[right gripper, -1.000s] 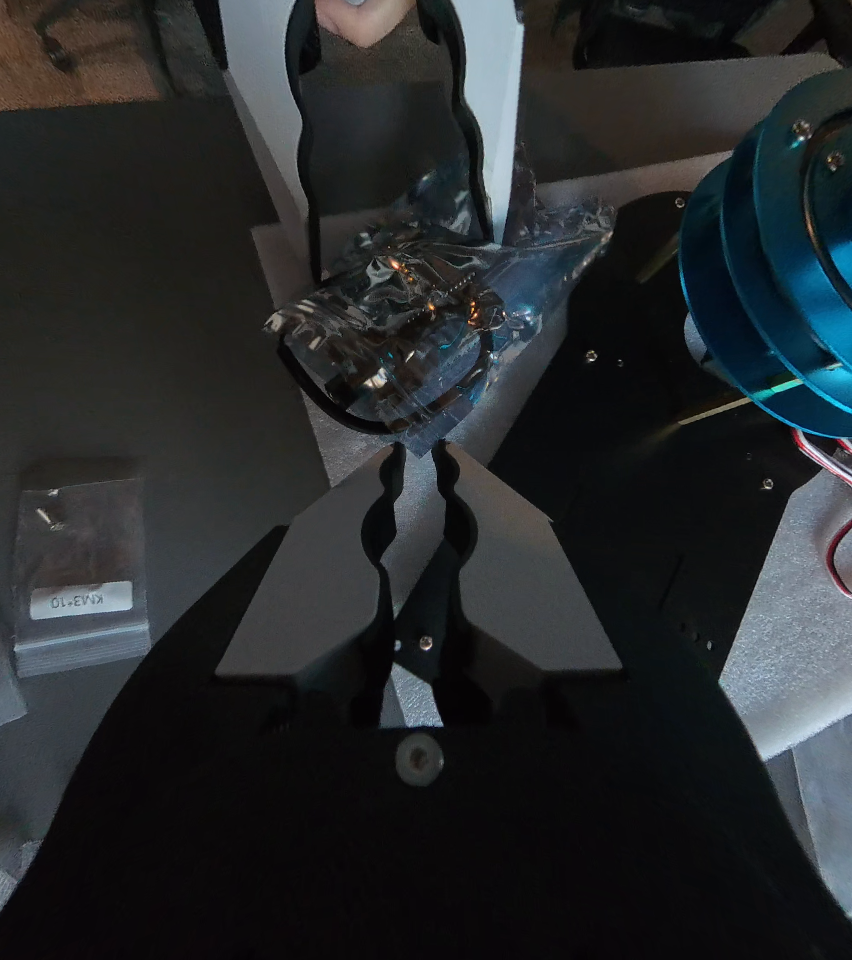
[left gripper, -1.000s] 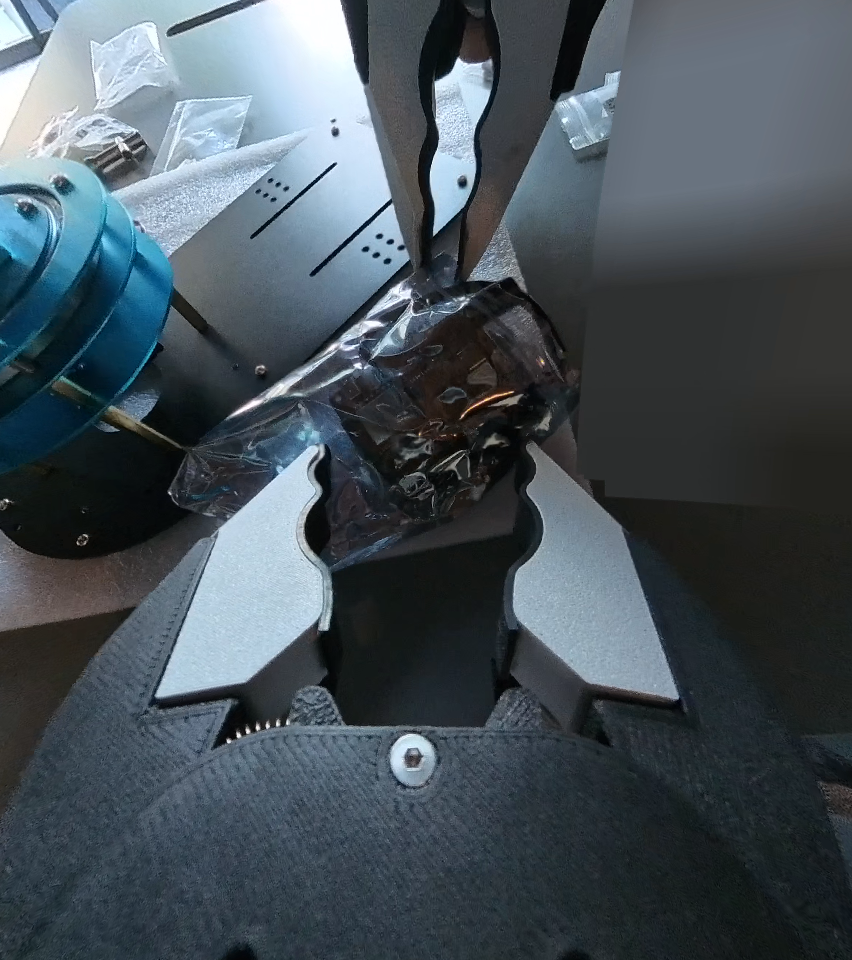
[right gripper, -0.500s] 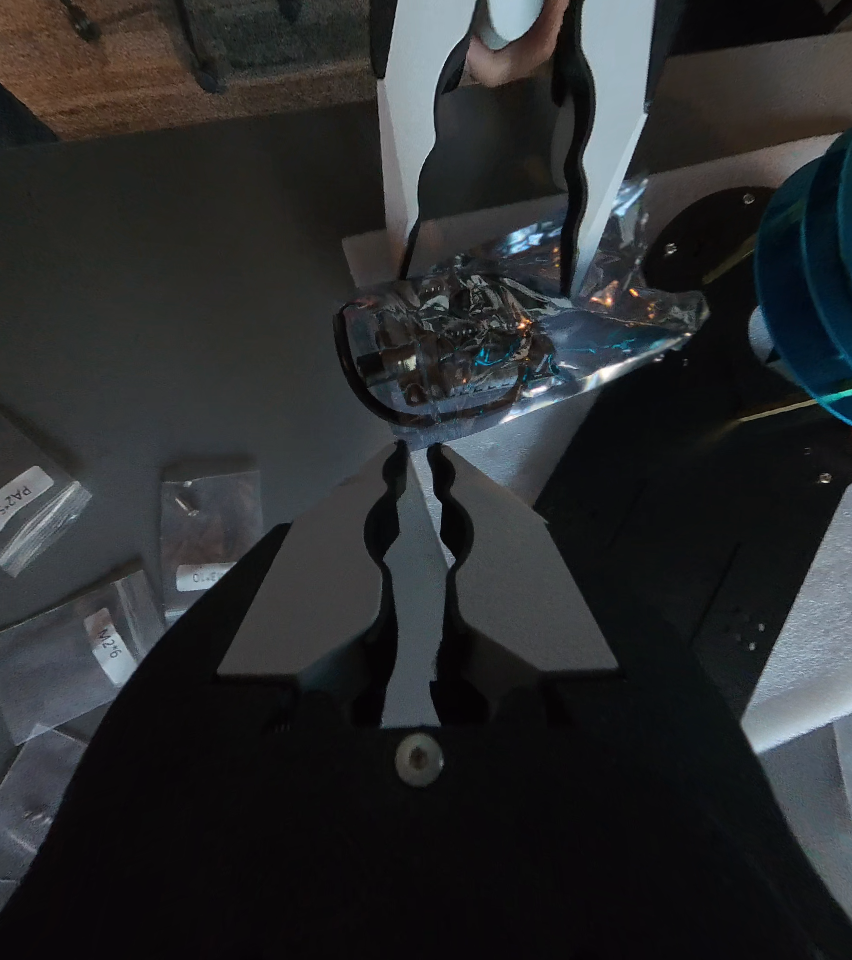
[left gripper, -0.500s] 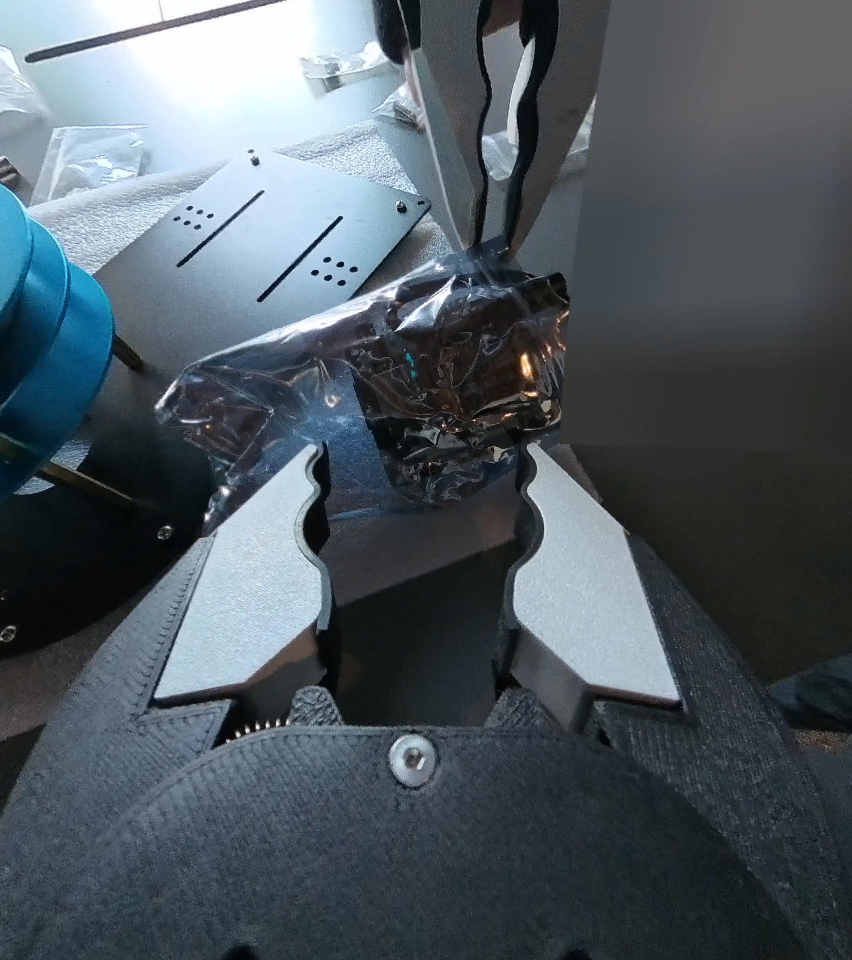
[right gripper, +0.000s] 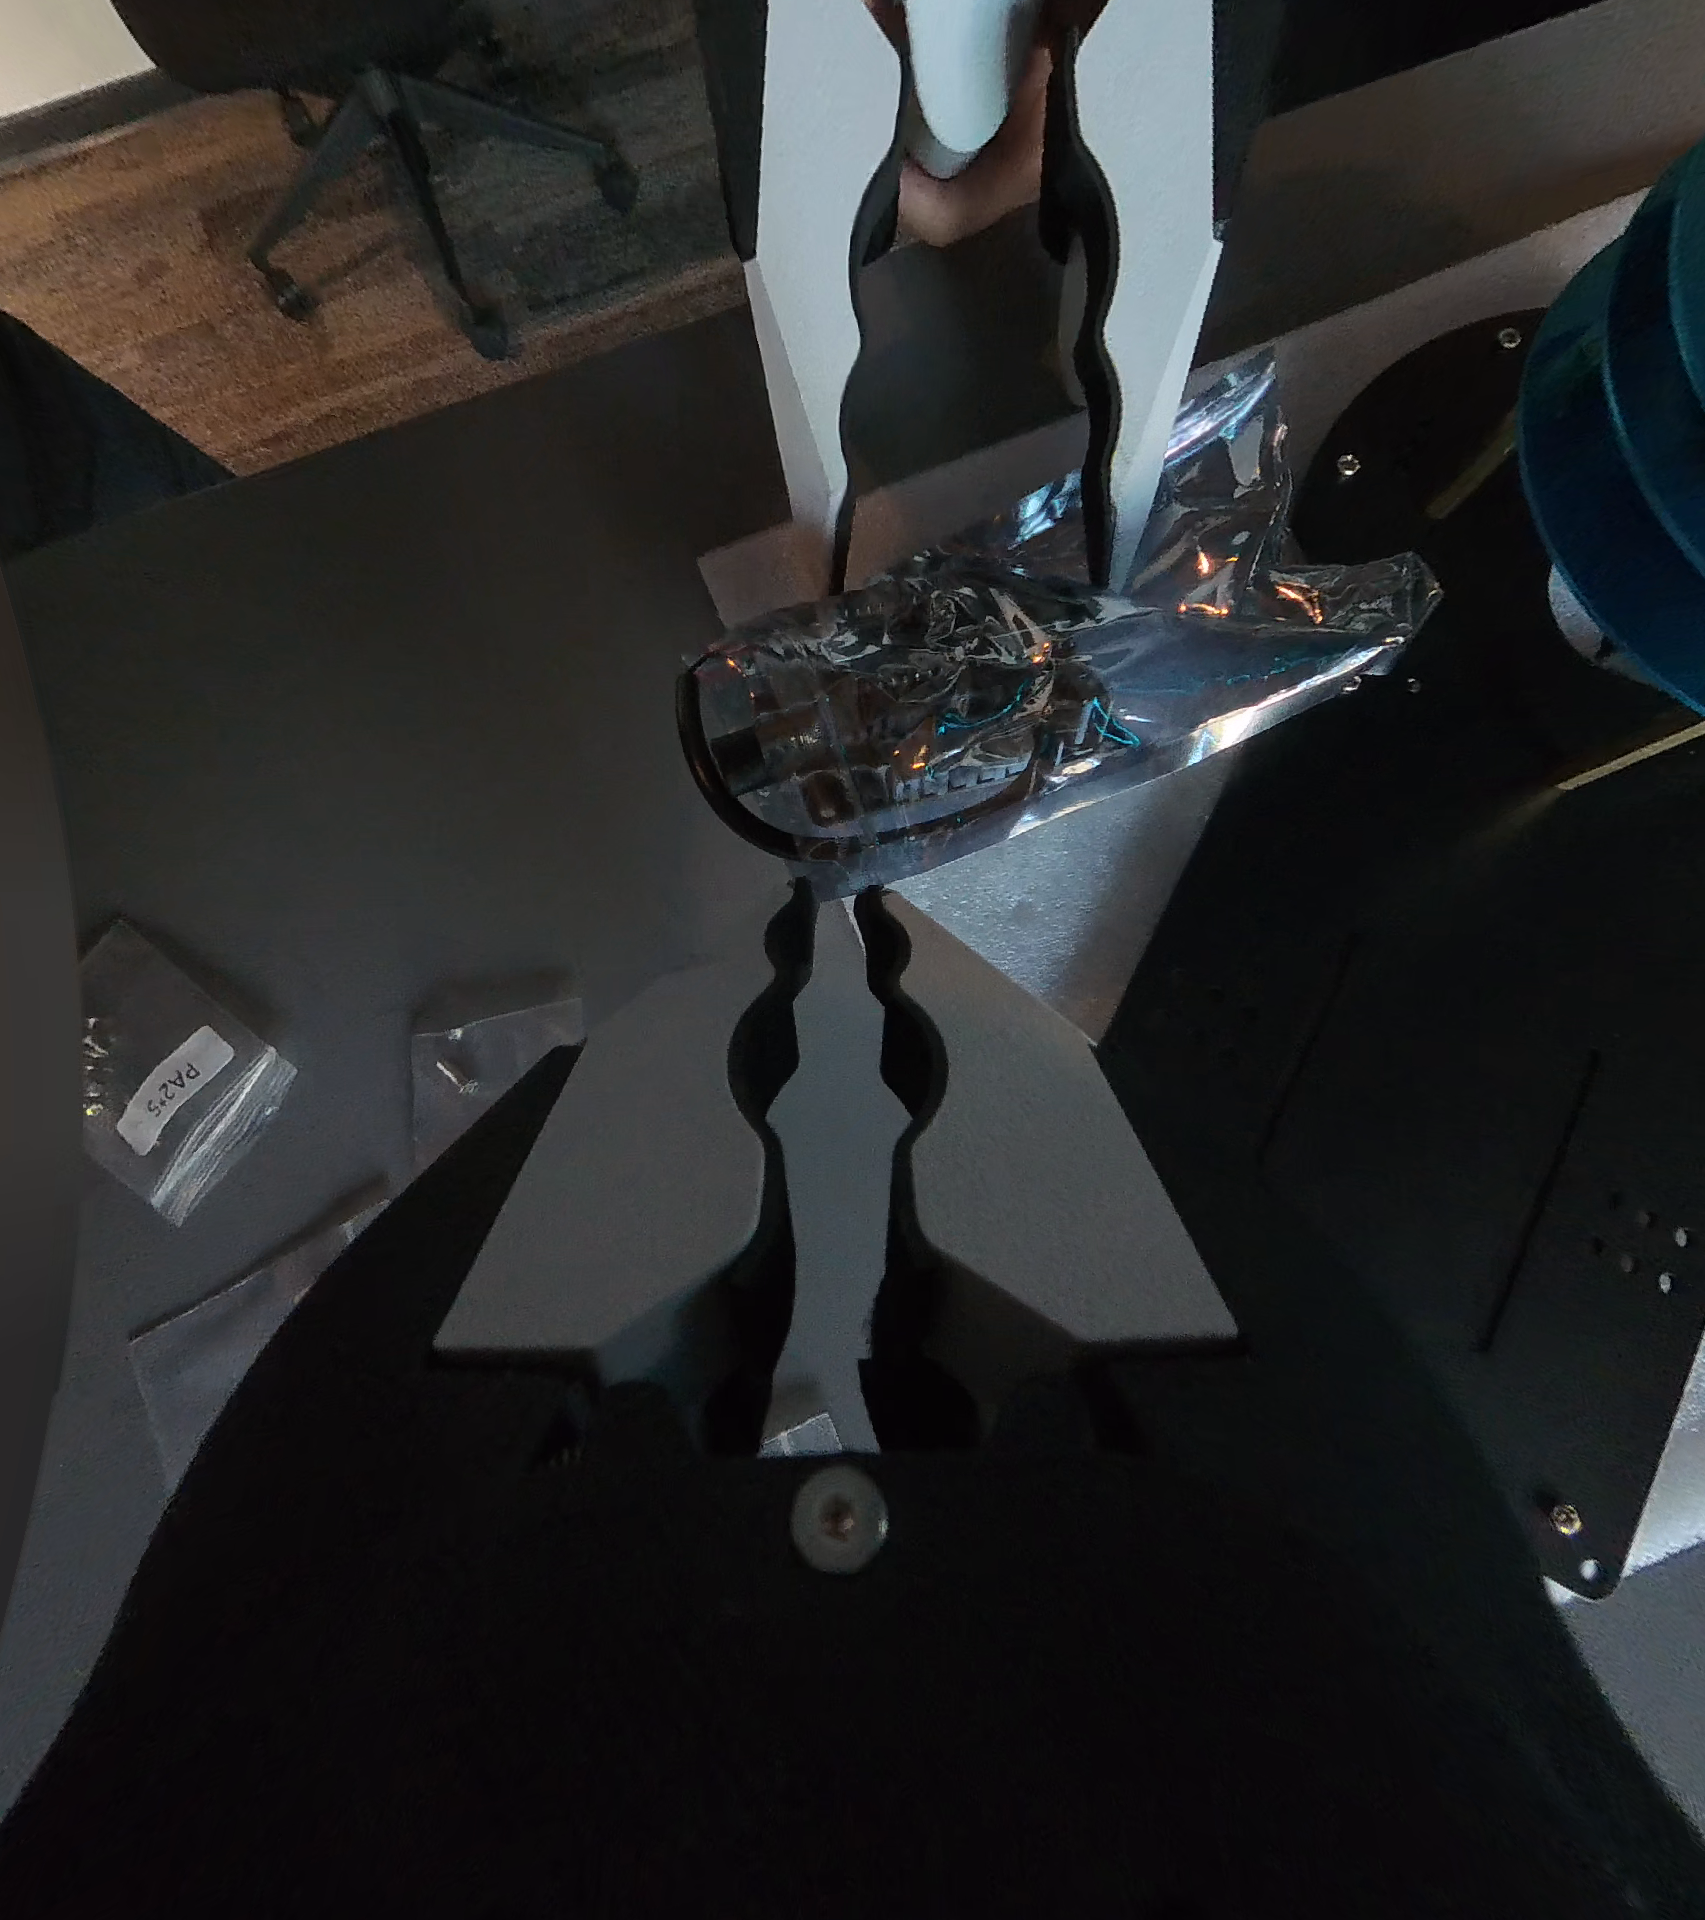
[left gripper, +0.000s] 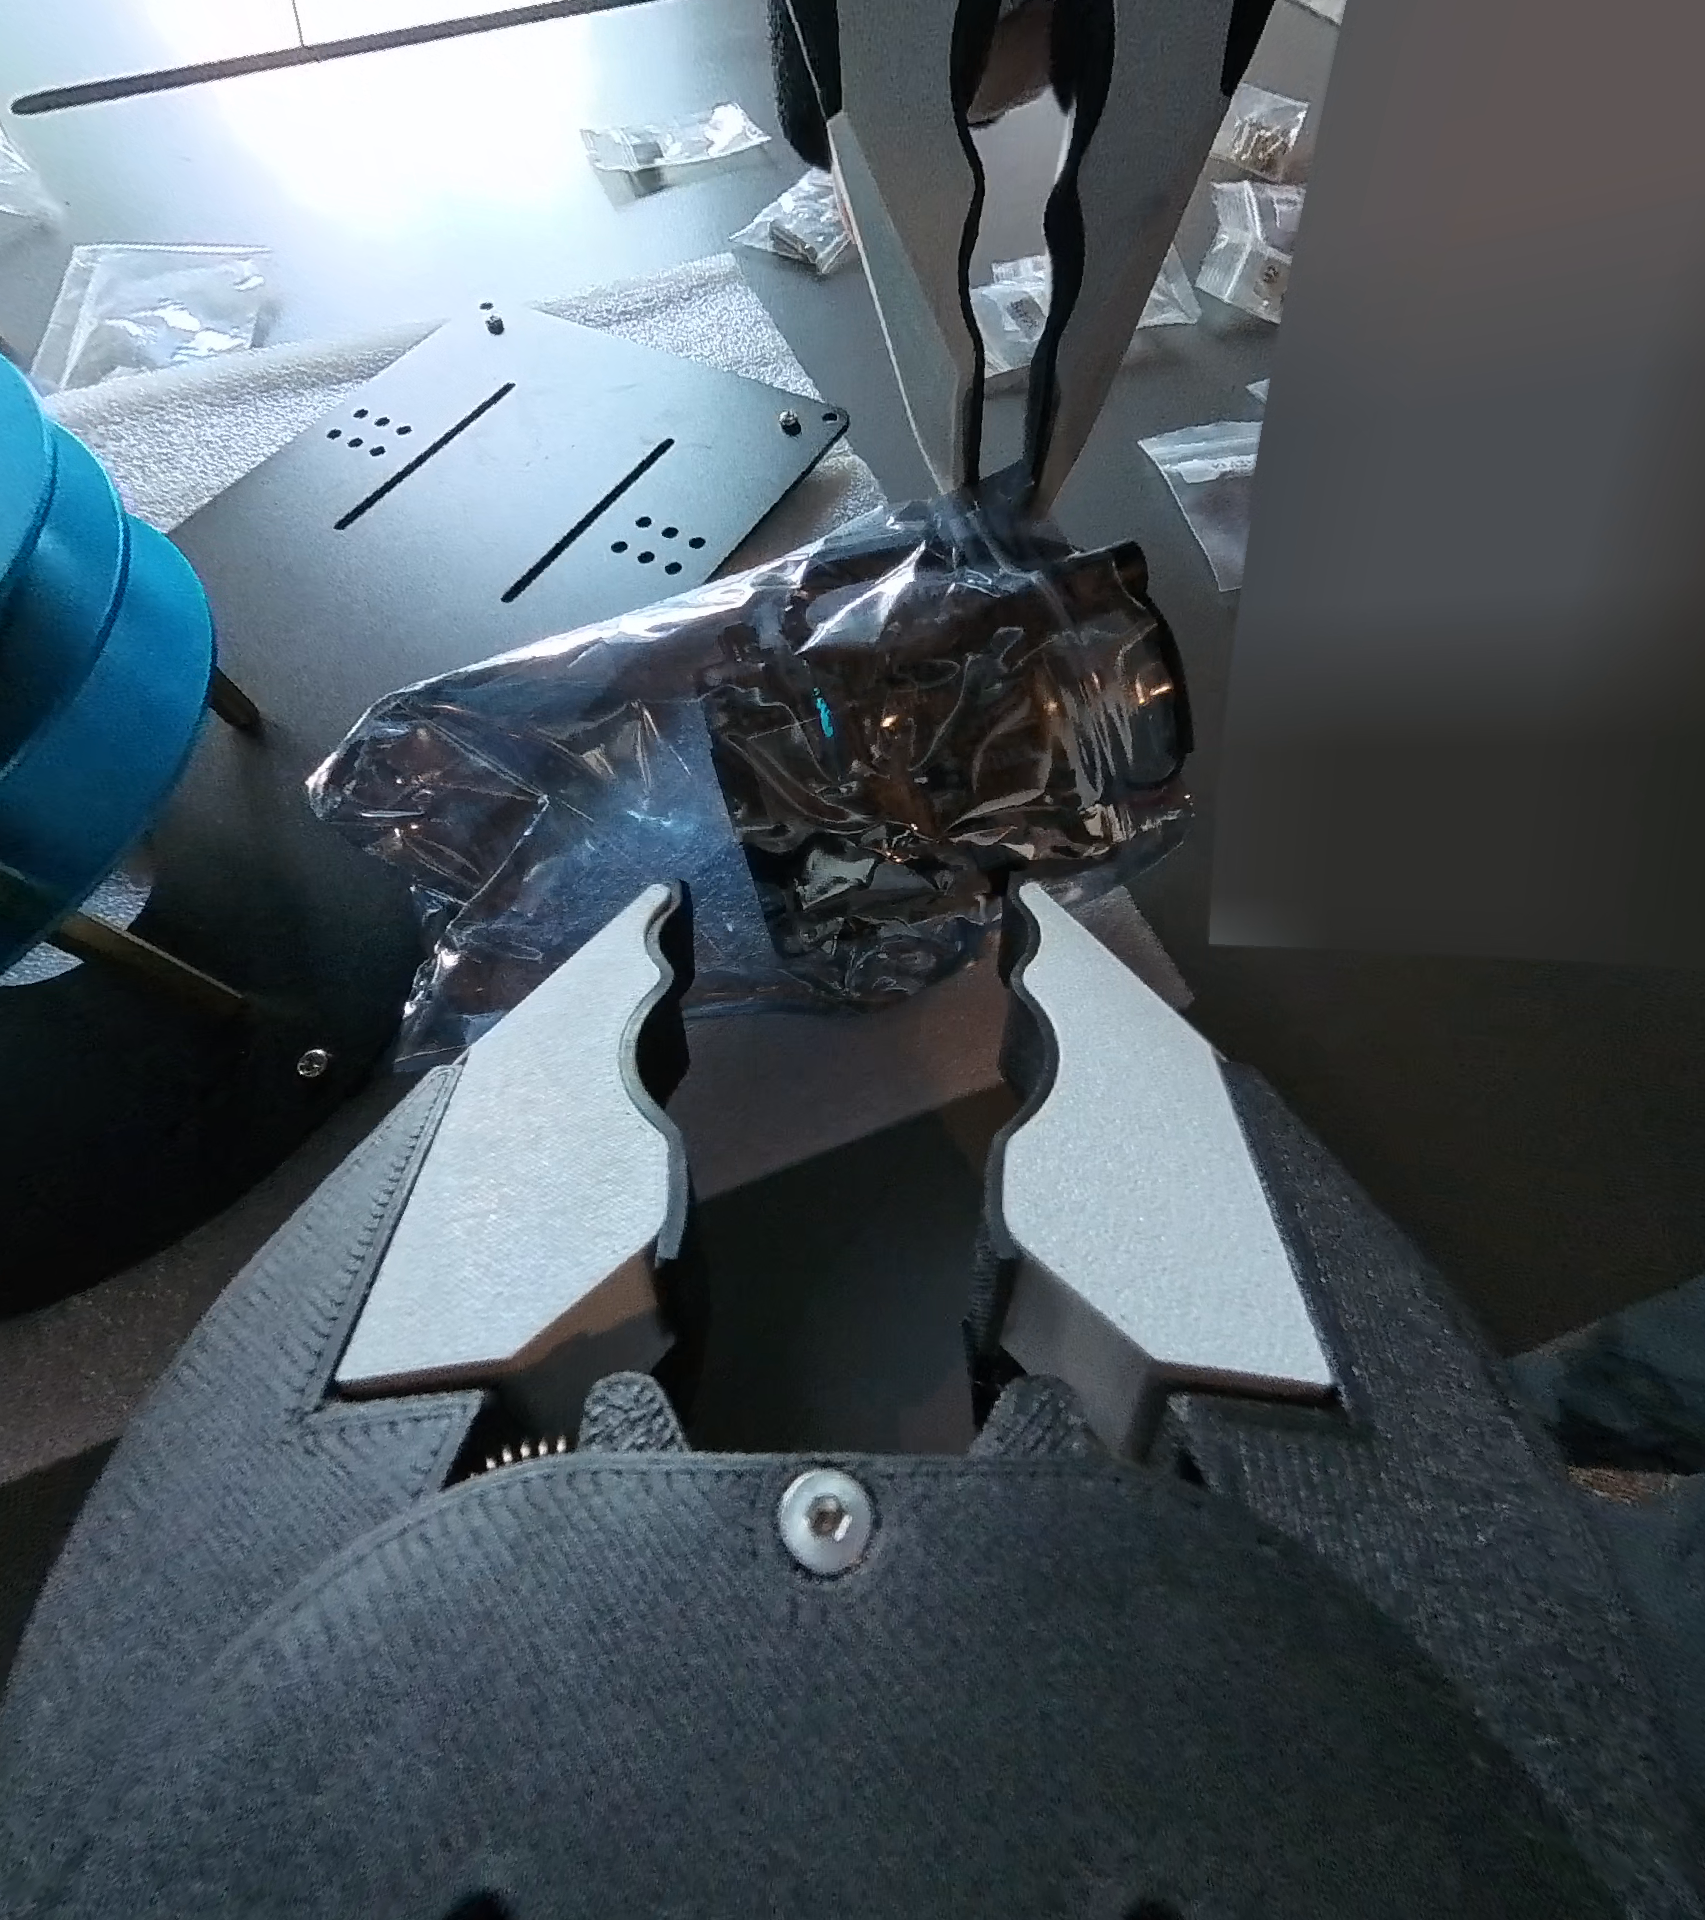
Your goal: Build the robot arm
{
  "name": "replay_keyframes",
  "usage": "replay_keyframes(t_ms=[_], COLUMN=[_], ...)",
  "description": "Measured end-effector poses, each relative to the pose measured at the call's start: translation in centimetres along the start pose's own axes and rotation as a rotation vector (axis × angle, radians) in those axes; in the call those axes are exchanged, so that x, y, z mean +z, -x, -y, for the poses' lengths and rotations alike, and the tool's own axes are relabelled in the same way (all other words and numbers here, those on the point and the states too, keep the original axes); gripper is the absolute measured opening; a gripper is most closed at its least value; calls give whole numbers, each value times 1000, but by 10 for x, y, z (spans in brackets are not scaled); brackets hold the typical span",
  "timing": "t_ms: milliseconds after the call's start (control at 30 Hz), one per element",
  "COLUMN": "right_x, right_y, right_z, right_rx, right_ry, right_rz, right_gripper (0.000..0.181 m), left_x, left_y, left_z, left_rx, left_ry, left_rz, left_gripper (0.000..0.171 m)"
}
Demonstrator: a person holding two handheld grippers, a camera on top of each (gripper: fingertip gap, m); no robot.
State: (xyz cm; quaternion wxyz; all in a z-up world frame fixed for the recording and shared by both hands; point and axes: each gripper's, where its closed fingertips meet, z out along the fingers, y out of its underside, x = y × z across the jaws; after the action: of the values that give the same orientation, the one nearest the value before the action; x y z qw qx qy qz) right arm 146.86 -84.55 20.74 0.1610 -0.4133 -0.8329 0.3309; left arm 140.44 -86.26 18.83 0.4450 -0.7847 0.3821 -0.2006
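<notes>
A crinkled, shiny see-through plastic bag [left gripper: 879, 748] holds a dark part with a black ring at one end. My right gripper [right gripper: 830, 902] is shut on the bag's near edge and holds the bag [right gripper: 931, 707] above the foam sheet; it comes in from the top of the left wrist view [left gripper: 999, 488]. My left gripper [left gripper: 846, 899] is open, its fingertips just short of the bag's other side, one on each side of it. It also shows across the bag in the right wrist view [right gripper: 973, 566], open, its tips at the bag's far side.
A blue stacked-disc assembly [left gripper: 17, 665] stands on a round black base [left gripper: 100, 1143] to the left. A black slotted plate [left gripper: 515, 499] lies on white foam [right gripper: 1014, 935]. Several small labelled zip bags [right gripper: 173, 1101] lie on the dark table. An office chair [right gripper: 412, 156] stands beyond. The gap from one gripper's tips to the other's is roughly 8 cm.
My right gripper has carried the bag away from the blue assembly, still pinching its edge. My left gripper has followed it and stayed open.
</notes>
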Motion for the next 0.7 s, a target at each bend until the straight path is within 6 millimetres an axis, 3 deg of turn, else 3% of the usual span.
replay_keyframes(t_ms=[200, 267, 400, 533, 700], right_x=[-2, -2, -8, -16, 9], right_y=[1, -3, -4, 14, 49], right_z=[4, -4, -9, 4, 9], right_rx=[24, 38, 30, -79, -103], right_ry=[-17, 8, -40, -171, -144], right_rz=[-32, -64, -182, -326, -411], right_gripper=[8, 10, 33, 24, 14], left_x=[0, 0, -1, -7, -22], left_y=[0, 0, 3, 1, -9], left_z=[0, 0, 0, 2, -1], left_rx=[11, 12, 10, 36, 138], left_ry=[2, 4, -12, -64, -106], left_rz=[9, 18, 32, 41, 11], left_gripper=[57, 56, 48, 37, 31])
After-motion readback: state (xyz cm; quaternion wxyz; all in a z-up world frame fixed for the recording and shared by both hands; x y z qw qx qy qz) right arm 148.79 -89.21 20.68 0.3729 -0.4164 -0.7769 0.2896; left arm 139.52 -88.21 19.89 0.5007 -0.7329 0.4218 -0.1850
